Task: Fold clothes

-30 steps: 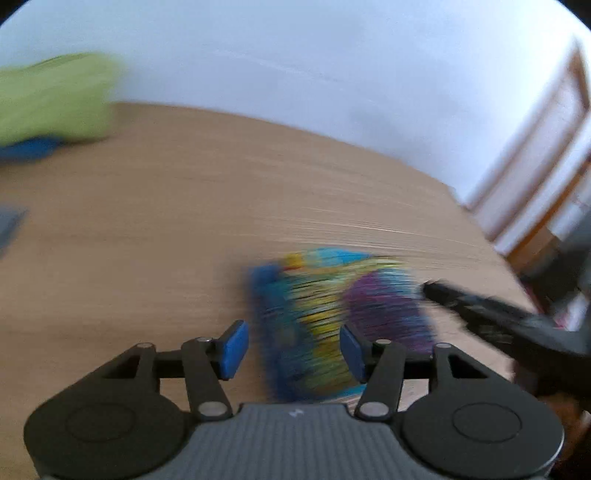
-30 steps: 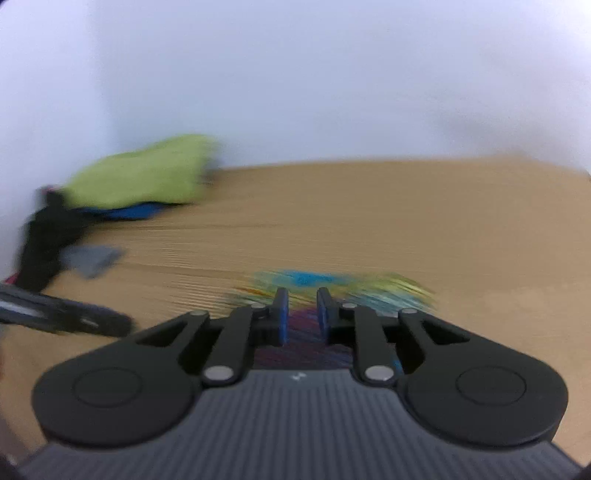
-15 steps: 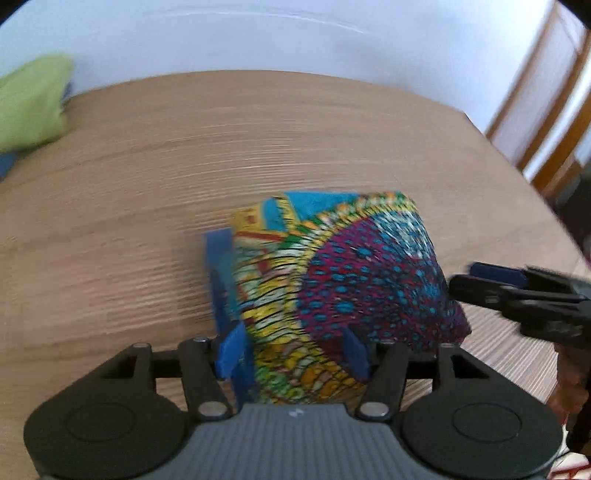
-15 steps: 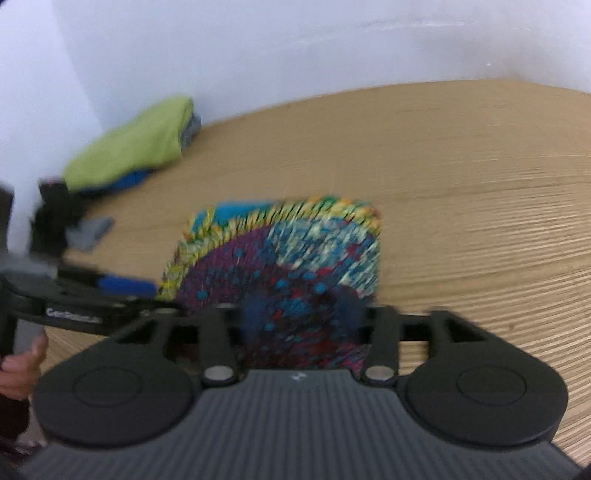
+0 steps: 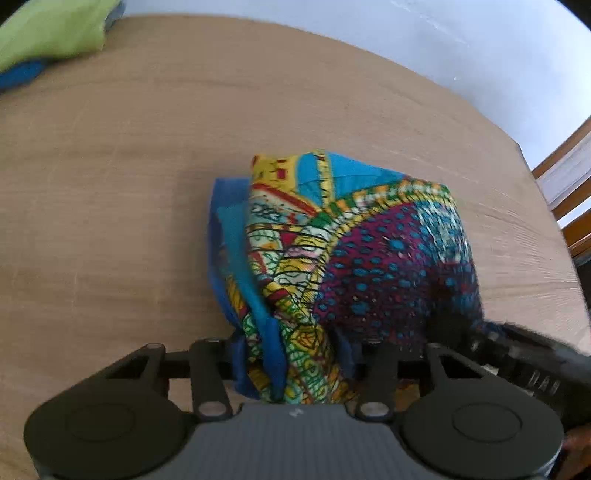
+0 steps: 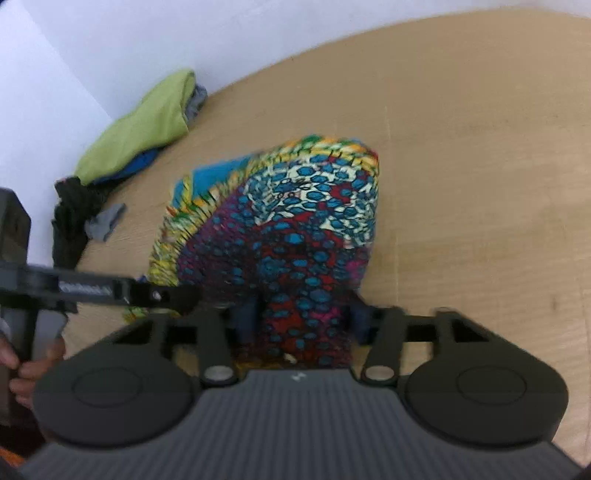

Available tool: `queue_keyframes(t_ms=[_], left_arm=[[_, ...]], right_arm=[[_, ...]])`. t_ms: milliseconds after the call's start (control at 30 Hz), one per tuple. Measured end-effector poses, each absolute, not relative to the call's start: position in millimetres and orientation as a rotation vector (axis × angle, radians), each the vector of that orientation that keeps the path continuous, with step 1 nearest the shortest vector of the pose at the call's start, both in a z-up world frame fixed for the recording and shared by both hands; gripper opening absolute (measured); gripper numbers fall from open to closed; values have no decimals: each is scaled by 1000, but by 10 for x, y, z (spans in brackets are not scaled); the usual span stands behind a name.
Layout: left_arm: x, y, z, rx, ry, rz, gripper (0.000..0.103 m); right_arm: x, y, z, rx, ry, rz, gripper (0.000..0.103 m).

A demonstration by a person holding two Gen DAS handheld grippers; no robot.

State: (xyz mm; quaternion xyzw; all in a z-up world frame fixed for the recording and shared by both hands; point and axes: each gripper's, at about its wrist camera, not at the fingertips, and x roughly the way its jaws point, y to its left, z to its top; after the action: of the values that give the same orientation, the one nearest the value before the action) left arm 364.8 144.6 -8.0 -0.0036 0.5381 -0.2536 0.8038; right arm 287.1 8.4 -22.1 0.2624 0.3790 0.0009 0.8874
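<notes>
Left wrist view: patterned garment (image 5: 354, 258), folded into a thick bundle, lying at centre frame on the wooden table (image 5: 110, 184); bright print of yellow, green, red and turquoise on its left half, purple with blue dots on the right, blue inner layers showing along the left edge. Left gripper (image 5: 293, 360) at lower centre, blue pads spread apart, near edge of the bundle bunched between them; whether pinched or merely sitting in the gap, cannot tell. Right gripper (image 5: 480, 343) entering from lower right of the frame, blurred, tip at the bundle's lower right corner. Green garment (image 5: 51, 29) over something blue in the upper left corner, well apart from the bundle. White wall (image 5: 443, 44) across the top, wooden frame (image 5: 565, 184) at the right edge. Right wrist view: same bundle (image 6: 291, 229) at centre, dotted purple-red face uppermost, near end running down between the spread fingers of the right gripper (image 6: 304, 317); contact blurred, grip not readable. Left gripper (image 6: 162, 295) reaching in from the left of the frame, tip at the bundle's left edge, a hand (image 6: 26, 365) on its handle at lower left. Green garment (image 6: 144, 125) in the upper left by the wall, with dark cloth (image 6: 70, 218) and a grey scrap (image 6: 105, 221) just below it.
</notes>
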Motion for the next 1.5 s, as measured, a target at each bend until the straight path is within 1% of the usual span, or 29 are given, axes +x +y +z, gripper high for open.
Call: queue_keyframes(t_ms=[200,400,600,700,800,867,1000,1100,1167,1300,1367,1500], left_arm=[[4504,1085,-37,20,1095,-524,48],[5522,711,-44,73,1033,-530,52],[6365,441,-82,77,973,-542,56],[6762,317,-104,77,942,-546,60],[7048,277,-107,67,929,-565,61],[7189,230,-87,68,927,-570,62],[7115,280,43,77,901,-563,59],[6985,250,200,121,878,-570,59],[6770,217,332,135,853,-580,62],[6238,273,564,149,837,-580,63],[5929,331,686,155,835,-577,68],[5321,461,806,147,836,-592,73]], right_arm=[[3692,-245,-170,524,780,-12,44],[4771,-626,-242,512,756,-50,44],[5765,-938,-282,455,724,-117,48],[6113,-1122,-302,492,701,-160,53],[6410,-1212,-376,506,686,-198,63],[6563,-1231,-403,479,684,-210,73],[6645,-1209,-327,473,680,-221,74],[6298,-1263,-131,429,643,-236,74],[6119,-1183,-37,364,637,-238,74],[5676,-1020,140,265,646,-231,74],[5422,-914,217,232,652,-229,74],[4719,-752,386,221,654,-221,74]])
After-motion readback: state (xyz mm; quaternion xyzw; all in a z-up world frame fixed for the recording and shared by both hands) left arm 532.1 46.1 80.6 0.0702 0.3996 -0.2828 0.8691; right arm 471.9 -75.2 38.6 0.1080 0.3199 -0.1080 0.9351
